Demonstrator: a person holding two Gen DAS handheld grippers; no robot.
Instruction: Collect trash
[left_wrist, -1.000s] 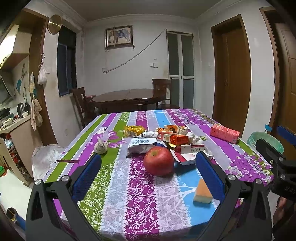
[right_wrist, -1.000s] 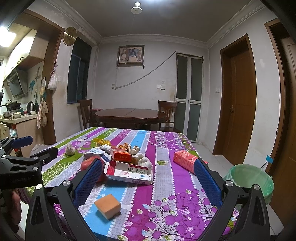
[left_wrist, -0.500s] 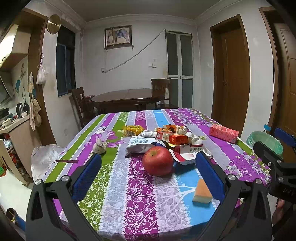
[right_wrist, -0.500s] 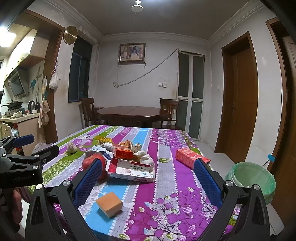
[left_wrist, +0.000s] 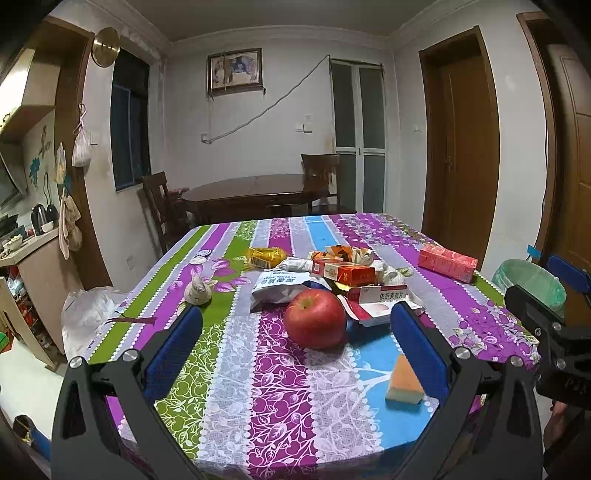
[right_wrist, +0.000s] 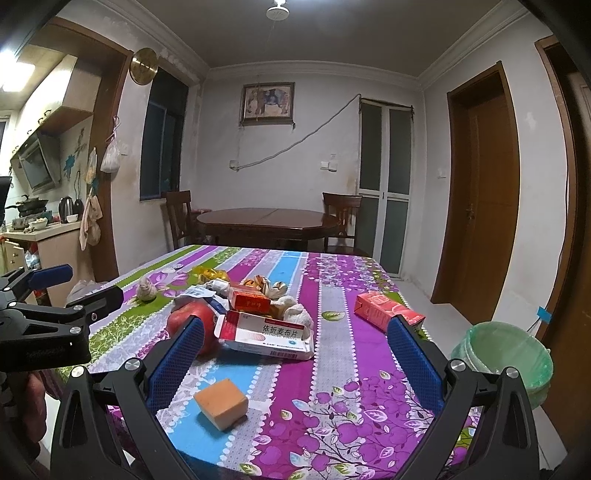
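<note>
Right wrist view: white-red box (right_wrist: 266, 329) reads "依折麦布片".

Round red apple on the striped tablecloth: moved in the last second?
No. In the left wrist view the round red apple keeps its place beside the white medicine box, on the same purple stripe of the striped tablecloth.

Two hand-held claws, alike in build. Left claw (left_wrist: 291, 325): black angular frame, two long fingers (left_wrist: 173, 347) faced with blue textured pads, round silver screws along each arm. Right claw (right_wrist: 295, 336): same black frame, blue mesh-patterned pads on its fingers (right_wrist: 413, 354), silver screw heads at the joints. Faint embossed lettering on the black body, seen from the side, too blurred to read.
</note>
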